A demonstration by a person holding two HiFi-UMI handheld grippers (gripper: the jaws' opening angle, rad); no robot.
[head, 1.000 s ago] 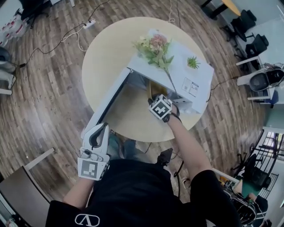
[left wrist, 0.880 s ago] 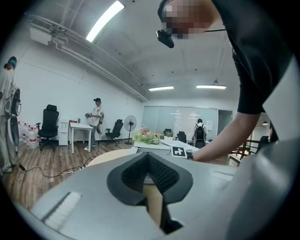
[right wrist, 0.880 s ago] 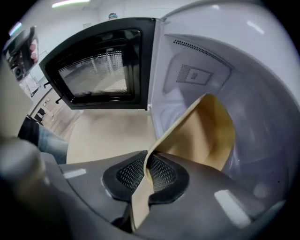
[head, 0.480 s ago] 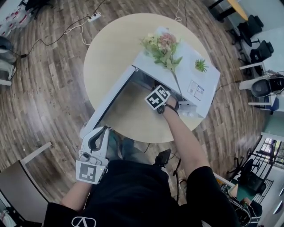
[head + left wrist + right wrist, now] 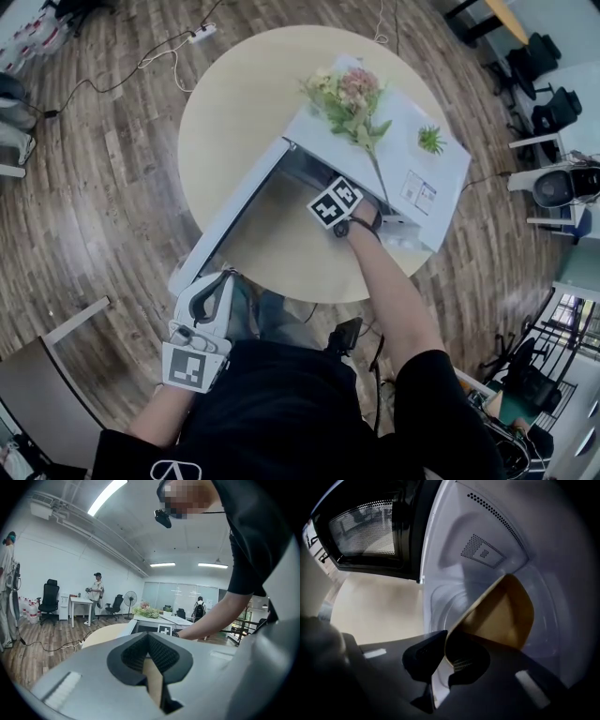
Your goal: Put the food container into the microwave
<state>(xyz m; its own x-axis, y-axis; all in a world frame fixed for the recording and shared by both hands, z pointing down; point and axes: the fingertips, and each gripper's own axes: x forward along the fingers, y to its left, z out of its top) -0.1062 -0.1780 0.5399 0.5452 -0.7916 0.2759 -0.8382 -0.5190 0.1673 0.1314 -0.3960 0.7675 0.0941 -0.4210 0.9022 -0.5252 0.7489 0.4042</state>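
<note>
Right claw (image 5: pixel 442 644) grips container (image 5: pixel 501 616) over table (image 5: pixel 234 103), wooden floor (image 5: pixel 94 187).

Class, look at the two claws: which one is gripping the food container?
The right claw, reaching into the open microwave, is shut on the rim of the brown container; the left claw is shut on nothing.
</note>
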